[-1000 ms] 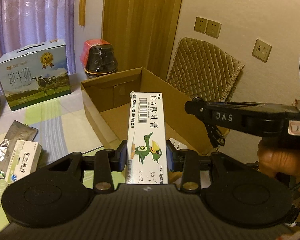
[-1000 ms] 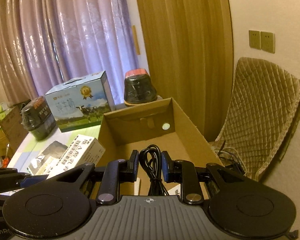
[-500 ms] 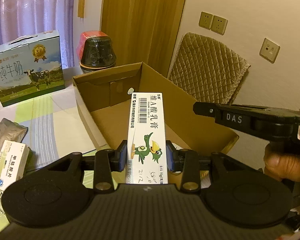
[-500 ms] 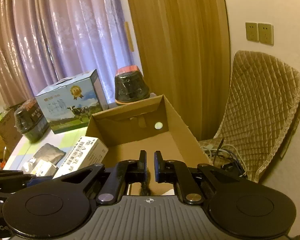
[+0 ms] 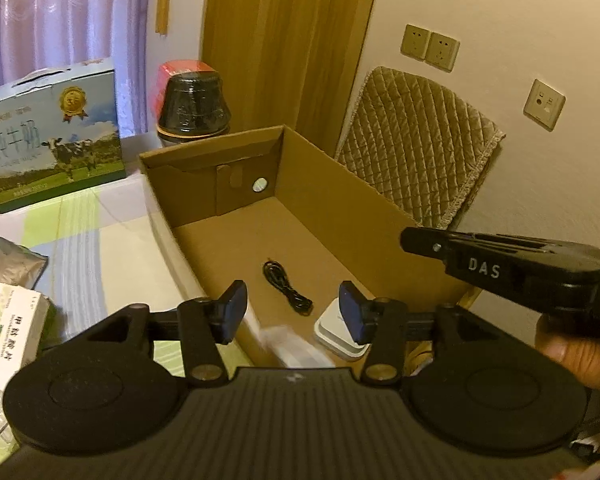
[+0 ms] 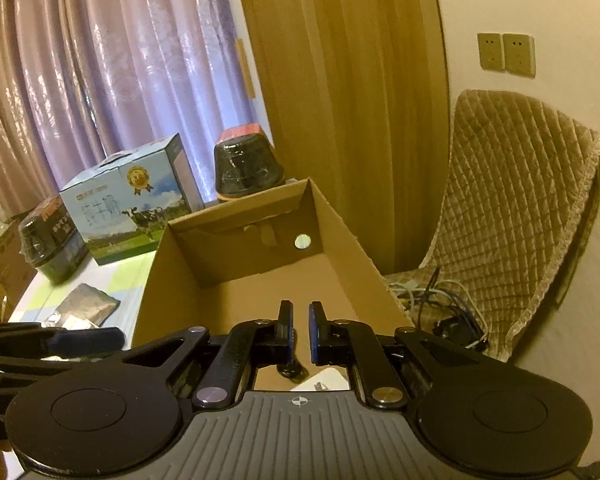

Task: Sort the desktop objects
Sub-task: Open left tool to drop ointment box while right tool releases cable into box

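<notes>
The open cardboard box [image 5: 340,200] sits at the table's right end. My left gripper [image 5: 292,314] hangs open over its near corner. Just below it the white ointment box [image 5: 288,344] is a blur, free of the fingers, inside the near wall. A coiled black cable [image 5: 286,286] lies on the box floor beside a white flat item [image 5: 334,334]. My right gripper [image 6: 301,332] hovers over the cardboard box [image 6: 340,240], its fingers nearly together with nothing between them; the cable [image 6: 288,370] shows beneath it. The right gripper [image 5: 412,240] also reaches in from the right in the left wrist view.
A blue milk carton [image 5: 52,136] and a black jar with a red lid [image 5: 192,104] stand behind the box. A medicine box [image 5: 12,332] and a foil pouch [image 5: 8,264] lie on the striped cloth to the left. A quilted chair [image 5: 416,144] is on the right, with floor cables [image 6: 440,304] under it.
My left gripper has opened and let go of the white ointment box, which drops into the cardboard box. The right gripper released the black cable into the box and closed.
</notes>
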Demonstrator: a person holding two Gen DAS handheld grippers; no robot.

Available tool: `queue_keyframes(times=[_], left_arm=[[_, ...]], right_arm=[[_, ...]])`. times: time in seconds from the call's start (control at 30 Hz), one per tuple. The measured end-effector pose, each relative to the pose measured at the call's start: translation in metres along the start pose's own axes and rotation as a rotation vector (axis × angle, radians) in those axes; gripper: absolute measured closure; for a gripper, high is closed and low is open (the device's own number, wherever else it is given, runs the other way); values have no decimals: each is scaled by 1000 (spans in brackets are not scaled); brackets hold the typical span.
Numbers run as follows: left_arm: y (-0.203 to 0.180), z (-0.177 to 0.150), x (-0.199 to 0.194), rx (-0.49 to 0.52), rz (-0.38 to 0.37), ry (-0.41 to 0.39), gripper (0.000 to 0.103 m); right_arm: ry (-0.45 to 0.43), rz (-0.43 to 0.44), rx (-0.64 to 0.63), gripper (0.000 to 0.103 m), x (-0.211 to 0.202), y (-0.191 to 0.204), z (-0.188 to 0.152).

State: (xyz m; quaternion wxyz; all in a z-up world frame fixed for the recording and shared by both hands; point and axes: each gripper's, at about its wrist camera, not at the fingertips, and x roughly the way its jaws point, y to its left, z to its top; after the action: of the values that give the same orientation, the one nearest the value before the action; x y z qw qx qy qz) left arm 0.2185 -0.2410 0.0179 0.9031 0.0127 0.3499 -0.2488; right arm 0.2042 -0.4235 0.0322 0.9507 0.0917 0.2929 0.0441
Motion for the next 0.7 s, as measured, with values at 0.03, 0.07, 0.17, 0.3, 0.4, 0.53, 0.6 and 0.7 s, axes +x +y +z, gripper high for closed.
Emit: queue_keyframes(times=[0.03,0.07,0.17,0.3,0.4,0.53,0.6,0.7], left_arm=[[2,-1,-3,-6,2,-4,58],[4,-3,-6,-15,7,-7,58],[10,-10,-17,-31,16,-12,58],[18,-22,-31,-57,30,-15,51],[24,-32,-42,-75,44,-10,47],[31,-44,-58,-91,70,-15,37],[34,-50,-67,-97,84,-19,34],[39,-59,-78,-109,101,-22,27]], right_arm=[[0,-1,1,98,-1,-1,-1],[-1,-2,4,98,-2,-1,-1],[-3,0,13,98,-6,-2,-4],[-2,-1,19,94,-12,2,-8],[-1,0,28,71,-17,5,-11],[-11,8,37,52,-28,11,-16],[-10,11,43,47,-33,14,-19],[-11,19,50,36,-41,20,-24]])
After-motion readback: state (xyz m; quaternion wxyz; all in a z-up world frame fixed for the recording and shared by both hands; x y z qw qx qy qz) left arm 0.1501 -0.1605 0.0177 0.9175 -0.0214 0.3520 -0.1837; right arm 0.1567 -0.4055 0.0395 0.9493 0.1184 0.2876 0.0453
